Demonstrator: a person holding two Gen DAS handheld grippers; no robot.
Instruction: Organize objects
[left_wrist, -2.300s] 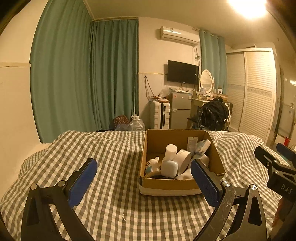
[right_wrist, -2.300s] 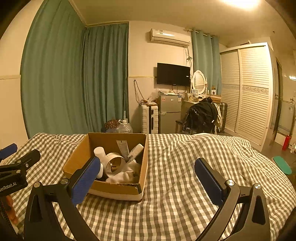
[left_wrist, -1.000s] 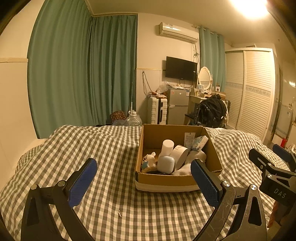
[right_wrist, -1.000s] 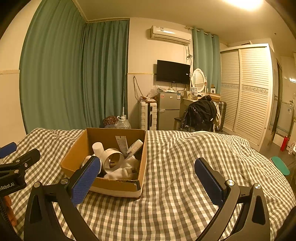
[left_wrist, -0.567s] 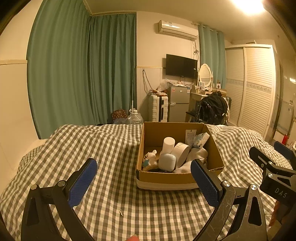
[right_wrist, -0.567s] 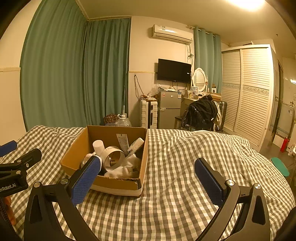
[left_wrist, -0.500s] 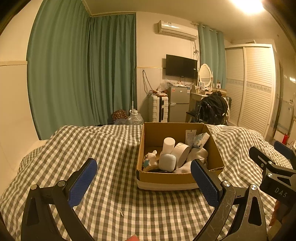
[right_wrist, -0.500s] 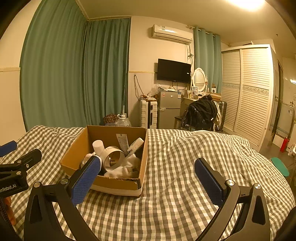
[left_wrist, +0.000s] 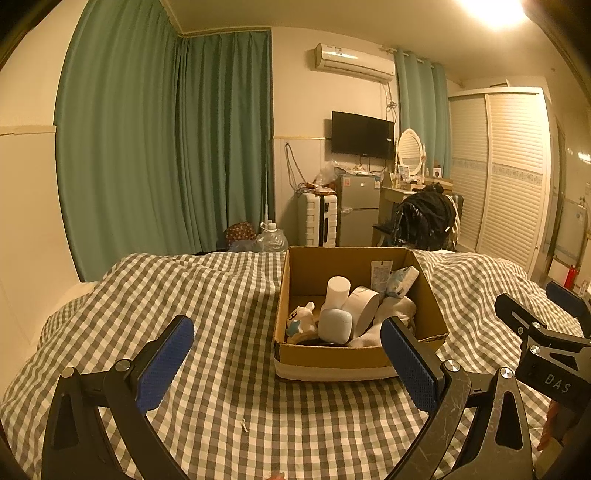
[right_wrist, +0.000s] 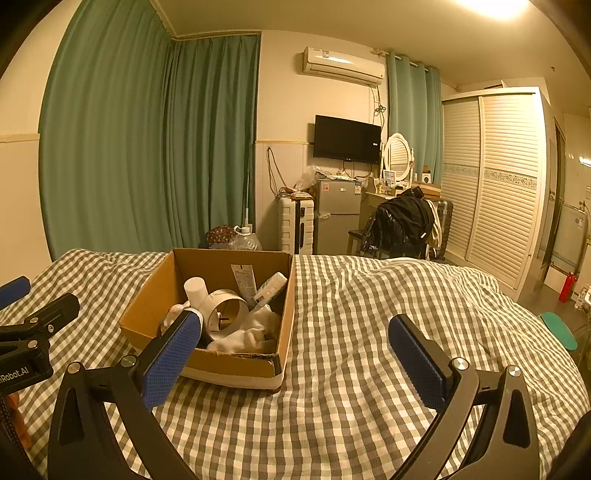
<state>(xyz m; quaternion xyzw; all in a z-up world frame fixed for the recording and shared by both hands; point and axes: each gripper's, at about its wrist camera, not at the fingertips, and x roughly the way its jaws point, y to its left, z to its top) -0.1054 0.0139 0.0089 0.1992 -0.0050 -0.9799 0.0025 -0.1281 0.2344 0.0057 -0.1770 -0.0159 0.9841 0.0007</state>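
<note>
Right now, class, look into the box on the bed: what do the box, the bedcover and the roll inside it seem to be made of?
The box looks like brown corrugated cardboard, matte, with a torn front edge. The bedcover seems woven fabric, a grey and white check that wrinkles softly. The roll appears to be paper or tape wound on a hollow core; which one cannot be told.

The checked bed cover (left_wrist: 221, 295) lies bare to the left and in front of the cardboard box (left_wrist: 332, 360), and also to its right in the right wrist view. The box is open on top, but crowded inside: a tape roll (right_wrist: 225, 308), a white bottle (left_wrist: 337, 291), socks (right_wrist: 243, 338).
</note>
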